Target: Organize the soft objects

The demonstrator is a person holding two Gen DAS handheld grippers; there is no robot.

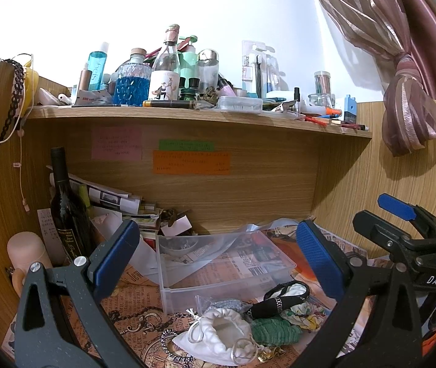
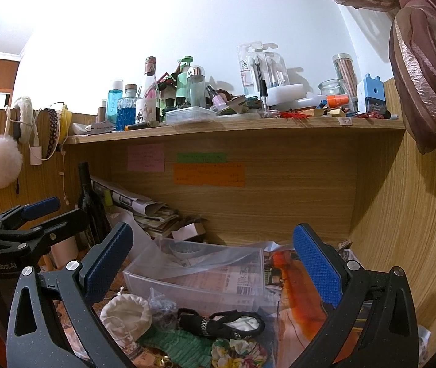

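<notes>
A pile of soft things lies on the patterned desk mat in front of a clear plastic box (image 1: pixel 218 270) (image 2: pixel 199 273). It holds a white drawstring pouch (image 1: pixel 218 334) (image 2: pixel 127 314), a green scrunchie (image 1: pixel 274 331) (image 2: pixel 184 348), a black band (image 1: pixel 282 299) (image 2: pixel 221 325) and a floral scrunchie (image 1: pixel 302 311) (image 2: pixel 237 352). My left gripper (image 1: pixel 218 263) is open and empty above the pile. My right gripper (image 2: pixel 214 263) is open and empty, also above it. The right gripper shows at the right of the left wrist view (image 1: pixel 402 214).
A wooden shelf (image 1: pixel 187 113) (image 2: pixel 233 127) crowded with bottles and jars runs above the desk. A dark wine bottle (image 1: pixel 67 208) and stacked papers (image 1: pixel 116 199) stand at the back left. A curtain (image 1: pixel 411 107) hangs right. A plastic bag lies in the box.
</notes>
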